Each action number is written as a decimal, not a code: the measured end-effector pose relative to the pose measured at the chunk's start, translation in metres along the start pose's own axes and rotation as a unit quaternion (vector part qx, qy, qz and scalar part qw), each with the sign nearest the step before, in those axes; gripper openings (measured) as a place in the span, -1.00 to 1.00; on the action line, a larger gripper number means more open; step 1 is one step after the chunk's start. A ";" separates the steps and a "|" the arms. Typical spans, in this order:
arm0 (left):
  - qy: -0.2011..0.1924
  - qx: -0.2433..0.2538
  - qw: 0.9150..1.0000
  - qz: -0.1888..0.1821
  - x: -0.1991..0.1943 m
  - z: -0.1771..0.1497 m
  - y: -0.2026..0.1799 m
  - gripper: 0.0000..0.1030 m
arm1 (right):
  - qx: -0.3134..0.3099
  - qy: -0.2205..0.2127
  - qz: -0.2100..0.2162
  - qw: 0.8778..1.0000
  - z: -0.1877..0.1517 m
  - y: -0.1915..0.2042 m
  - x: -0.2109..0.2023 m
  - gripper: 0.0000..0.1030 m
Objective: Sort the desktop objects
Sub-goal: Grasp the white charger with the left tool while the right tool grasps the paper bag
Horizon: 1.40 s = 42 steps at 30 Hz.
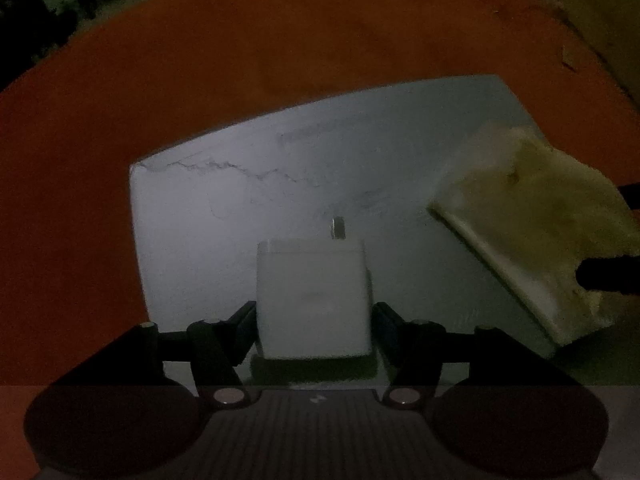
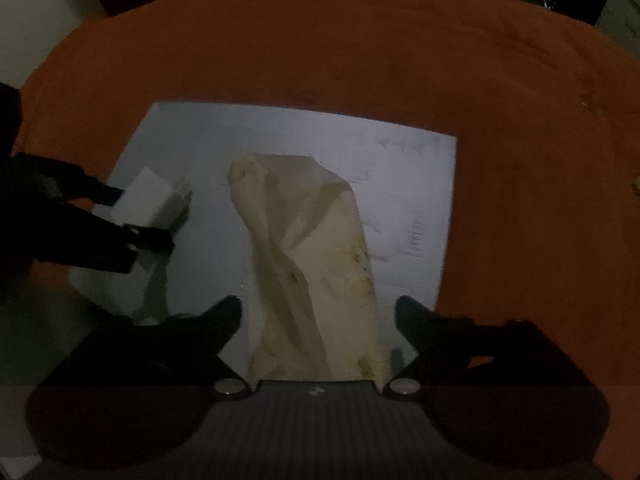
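Observation:
A white plug-in charger [image 1: 312,300], prongs pointing away from the camera, sits between the fingers of my left gripper [image 1: 314,316], which is shut on its two sides. It hangs a little above a white sheet [image 1: 224,208] and casts a shadow on it. The right wrist view shows the same charger [image 2: 150,196] in the left gripper [image 2: 144,216] at the sheet's left edge. A crumpled yellowish paper [image 2: 316,264] lies on the sheet [image 2: 400,168] between the wide-open fingers of my right gripper [image 2: 318,312], with a gap on each side. That paper [image 1: 540,220] shows at the right of the left wrist view.
An orange cloth [image 2: 520,160] covers the table around the white sheet. Cardboard boxes [image 1: 584,20] stand beyond the table's far right corner. Small scraps [image 2: 588,102] lie on the cloth at the right. Past the table's far edge the room is dark.

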<state>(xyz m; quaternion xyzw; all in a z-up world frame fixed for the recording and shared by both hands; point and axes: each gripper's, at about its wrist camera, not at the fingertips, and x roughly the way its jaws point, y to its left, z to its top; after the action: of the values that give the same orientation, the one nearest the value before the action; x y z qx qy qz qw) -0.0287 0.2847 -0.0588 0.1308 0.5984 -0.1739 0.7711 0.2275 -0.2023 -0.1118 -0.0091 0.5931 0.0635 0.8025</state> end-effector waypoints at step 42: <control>-0.126 -0.006 0.992 -0.027 -0.330 -0.366 0.009 -0.01 | 0.007 -0.106 0.071 0.992 -0.007 0.018 -0.062 -0.46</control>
<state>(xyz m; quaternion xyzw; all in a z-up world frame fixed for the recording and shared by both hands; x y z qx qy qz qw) -0.4192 0.4797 0.1690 0.0870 0.5007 -0.2065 0.8361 0.2014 -0.1901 -0.0539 0.0453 0.5045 0.1168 0.8543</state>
